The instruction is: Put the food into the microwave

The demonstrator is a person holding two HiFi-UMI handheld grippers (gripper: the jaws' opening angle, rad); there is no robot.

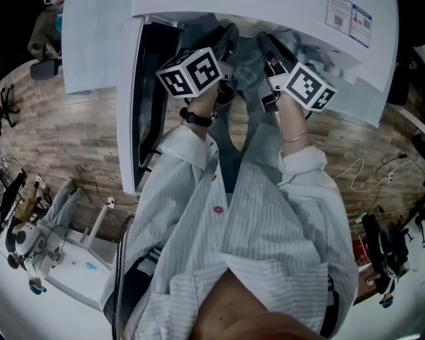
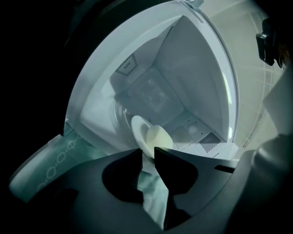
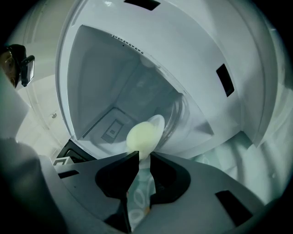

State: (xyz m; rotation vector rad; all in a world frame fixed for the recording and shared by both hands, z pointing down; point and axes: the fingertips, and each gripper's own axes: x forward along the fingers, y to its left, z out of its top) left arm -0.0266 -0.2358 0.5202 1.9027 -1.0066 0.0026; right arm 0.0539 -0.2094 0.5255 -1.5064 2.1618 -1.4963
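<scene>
- Head view: the left gripper (image 1: 229,36) and the right gripper (image 1: 265,43) reach into the open white microwave (image 1: 372,66). The print on its sticker (image 1: 350,18) is too small to read.
- Left gripper view: the jaws pinch the rim of the plate (image 2: 137,128), which carries pale food (image 2: 158,137) in the opening. The inner label (image 2: 127,64) is illegible.
- Right gripper view: the jaws clamp the opposite rim.

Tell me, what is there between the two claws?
A white plate carrying a pale bun. The left claw and right claw each pinch its rim from opposite sides, as both gripper views show.

Left tool (image 2: 147,154) and right tool (image 3: 144,156) clamped
</scene>
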